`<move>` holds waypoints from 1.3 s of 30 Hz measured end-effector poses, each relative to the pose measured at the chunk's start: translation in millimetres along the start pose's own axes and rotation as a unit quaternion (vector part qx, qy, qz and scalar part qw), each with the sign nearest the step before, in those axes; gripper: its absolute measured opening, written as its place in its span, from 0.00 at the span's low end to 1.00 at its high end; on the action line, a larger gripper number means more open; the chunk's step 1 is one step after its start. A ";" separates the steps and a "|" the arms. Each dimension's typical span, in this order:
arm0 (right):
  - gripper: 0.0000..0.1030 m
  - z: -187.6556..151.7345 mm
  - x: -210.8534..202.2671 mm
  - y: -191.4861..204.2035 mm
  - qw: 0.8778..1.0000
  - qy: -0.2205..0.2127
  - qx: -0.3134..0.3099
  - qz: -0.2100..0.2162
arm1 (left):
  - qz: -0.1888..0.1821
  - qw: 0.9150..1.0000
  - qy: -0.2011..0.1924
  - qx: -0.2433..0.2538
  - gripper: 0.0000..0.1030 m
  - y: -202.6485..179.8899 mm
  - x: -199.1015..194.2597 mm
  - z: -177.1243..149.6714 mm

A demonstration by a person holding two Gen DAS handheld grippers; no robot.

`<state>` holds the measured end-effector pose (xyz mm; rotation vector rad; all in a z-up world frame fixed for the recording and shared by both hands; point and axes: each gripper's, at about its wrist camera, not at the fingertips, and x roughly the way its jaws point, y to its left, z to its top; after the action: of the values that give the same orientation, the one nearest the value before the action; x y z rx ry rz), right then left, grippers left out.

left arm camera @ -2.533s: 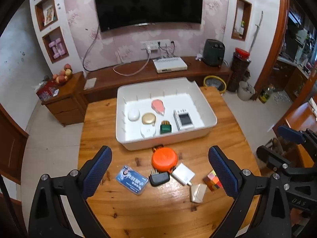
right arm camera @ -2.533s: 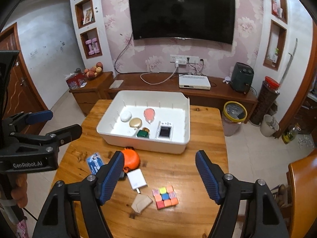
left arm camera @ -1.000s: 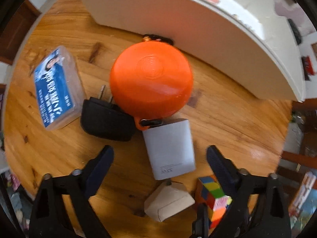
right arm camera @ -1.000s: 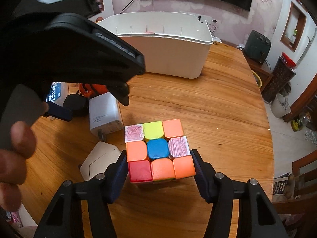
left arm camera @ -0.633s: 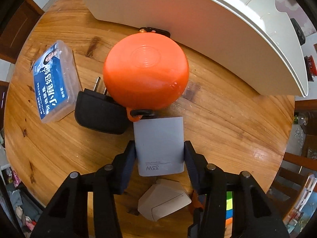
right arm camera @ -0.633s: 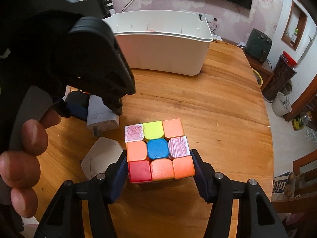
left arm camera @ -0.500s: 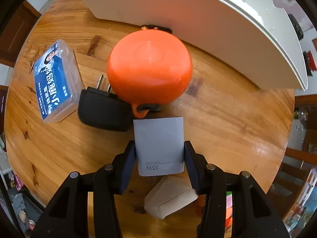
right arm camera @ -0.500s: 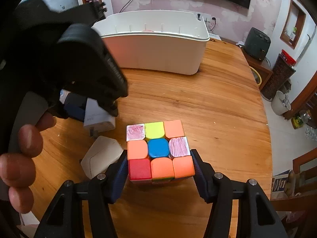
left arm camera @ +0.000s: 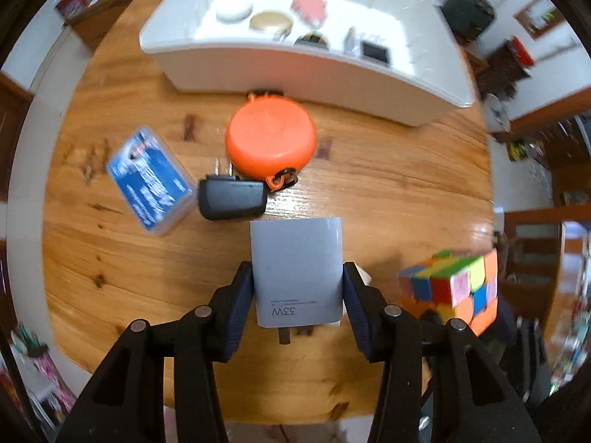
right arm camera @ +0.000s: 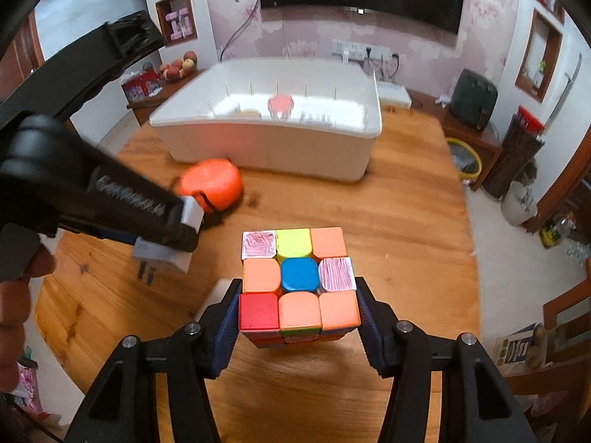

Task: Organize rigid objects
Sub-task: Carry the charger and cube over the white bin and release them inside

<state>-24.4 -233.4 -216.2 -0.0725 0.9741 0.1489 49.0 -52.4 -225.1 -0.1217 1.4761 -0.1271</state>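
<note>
1. The left gripper (left arm camera: 297, 288) is pinching a white wall charger (left arm camera: 296, 273) by its two flat sides, pads pressed tight against it, prongs pointing back toward the handle. The charger is clear of the wooden table (left arm camera: 388, 184).
2. The right gripper (right arm camera: 299, 306) has a colourful puzzle cube (right arm camera: 297, 278) between its pads; its jaws are closing, and both pads already bear on the cube's left and right faces. The cube looks lifted off the wood.
3. From the right wrist view, the left gripper sits to the left of the cube, with a person's hand (right arm camera: 18, 295) around its handle.
4. A white bin (left arm camera: 295, 59) stands at the far side of the table. Inside lie several small items, among them a white round one, a gold one and a pink one.
5. Just near of the bin wall rests an orange round case (left arm camera: 270, 140).
6. A black plug adapter (left arm camera: 232, 199) touches the case's near-left edge.
7. Left of the adapter lies a clear box with a blue label (left arm camera: 150, 181), tilted.
</note>
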 end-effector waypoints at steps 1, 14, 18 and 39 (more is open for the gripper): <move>0.56 5.2 -8.6 1.6 1.000 -0.008 -0.001 0.000 | -0.002 1.000 -0.006 0.013 0.49 2.1 -12.3 -0.4; 0.56 122.5 -86.1 -1.1 0.994 -0.106 -0.001 0.002 | 0.048 0.976 -0.160 0.138 0.49 -37.4 -172.5 95.7; 0.56 171.6 -95.3 -9.7 0.991 -0.134 0.005 -0.011 | 0.060 0.969 -0.189 0.148 0.49 -41.0 -186.2 133.5; 0.56 317.0 63.0 -49.4 0.995 -0.058 0.072 -0.049 | 0.024 0.977 -0.148 0.153 0.50 -30.6 -75.6 280.2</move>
<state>277.6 -235.7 -91.0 0.0213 0.8620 -0.0073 320.9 -69.5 -120.4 0.1408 1.1463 -0.2839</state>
